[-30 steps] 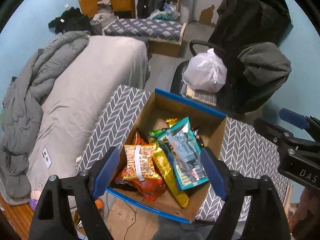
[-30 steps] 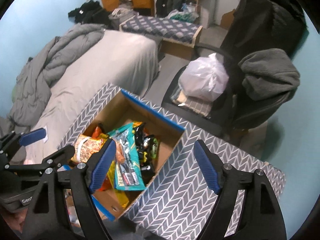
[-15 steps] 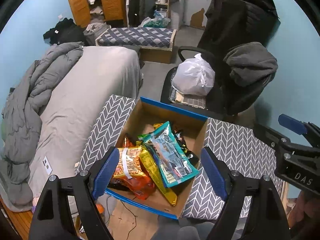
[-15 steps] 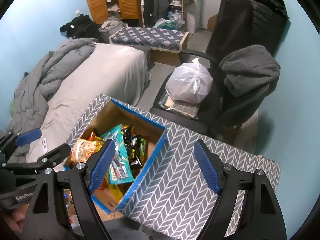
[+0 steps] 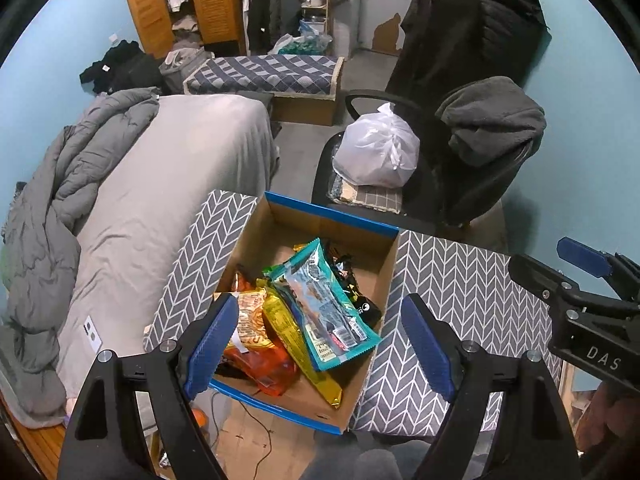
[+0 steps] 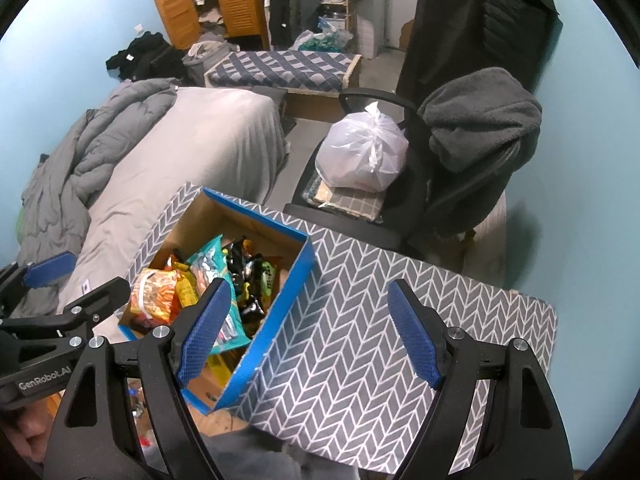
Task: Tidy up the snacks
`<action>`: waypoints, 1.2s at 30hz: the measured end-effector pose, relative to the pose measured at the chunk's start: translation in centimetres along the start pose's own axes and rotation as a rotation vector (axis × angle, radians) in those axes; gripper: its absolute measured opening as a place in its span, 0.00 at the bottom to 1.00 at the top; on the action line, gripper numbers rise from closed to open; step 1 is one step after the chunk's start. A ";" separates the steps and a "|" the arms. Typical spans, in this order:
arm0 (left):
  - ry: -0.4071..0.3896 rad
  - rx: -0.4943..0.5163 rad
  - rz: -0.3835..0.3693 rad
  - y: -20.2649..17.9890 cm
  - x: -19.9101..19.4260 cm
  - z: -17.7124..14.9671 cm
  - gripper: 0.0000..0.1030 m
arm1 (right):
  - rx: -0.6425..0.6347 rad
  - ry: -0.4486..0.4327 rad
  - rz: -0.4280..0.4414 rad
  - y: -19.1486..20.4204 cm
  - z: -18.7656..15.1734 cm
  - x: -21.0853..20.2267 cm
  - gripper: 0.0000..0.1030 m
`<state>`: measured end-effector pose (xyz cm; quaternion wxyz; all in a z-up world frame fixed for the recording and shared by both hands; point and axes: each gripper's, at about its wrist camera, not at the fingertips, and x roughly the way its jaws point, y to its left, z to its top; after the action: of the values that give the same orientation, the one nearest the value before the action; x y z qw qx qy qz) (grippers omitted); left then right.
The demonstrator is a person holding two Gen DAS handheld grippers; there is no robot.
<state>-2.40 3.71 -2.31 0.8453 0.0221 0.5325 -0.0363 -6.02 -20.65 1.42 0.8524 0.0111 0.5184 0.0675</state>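
Nearest the left wrist camera, the left gripper [image 5: 318,338] hangs above the snack box with its blue-padded jaws spread wide and nothing between them. In the right wrist view the right gripper [image 6: 310,330] is likewise wide apart and empty, poised over the table beside the box.

Just below them sits the cardboard box [image 5: 390,258], open-topped with blue edging, resting on a table [image 6: 360,320] covered in a grey and white herringbone cloth. The box occupies the table's left part, while the cloth to its right lies bare. Inside the box the snacks are heaped together: a teal packet [image 5: 324,300] lies on top, slanted across the pile, with a yellow packet [image 5: 286,330] beside it, an orange bag [image 5: 250,318] at the left, and dark wrappers [image 5: 346,276] toward the far right corner. The same teal packet [image 6: 210,264] and orange bag [image 6: 154,292] show in the right wrist view.

Beyond the table's far edge stands a black office chair [image 5: 436,184] carrying a tied white plastic bag [image 5: 378,152] on its seat and a dark grey fleece [image 5: 490,120] draped over its back. To the left is a bed [image 5: 180,168] with a rumpled grey duvet [image 5: 64,184]. Farthest off, a patterned mattress [image 5: 264,74] lies on the floor before wooden wardrobe doors [image 5: 208,0].
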 end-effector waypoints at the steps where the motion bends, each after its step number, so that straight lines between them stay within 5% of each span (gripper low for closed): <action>1: 0.000 0.002 0.001 -0.2 0.0 0.0 0.82 | 0.003 0.000 0.002 -0.1 -0.1 0.0 0.78; 36: -0.001 0.028 0.014 -1.2 0.0 0.3 0.82 | 0.014 -0.004 0.006 -0.7 -0.4 -0.4 0.78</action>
<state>-2.28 2.53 -2.15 0.8455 0.0375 0.5313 -0.0377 -6.46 -21.40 1.51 0.8531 0.0190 0.5171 0.0664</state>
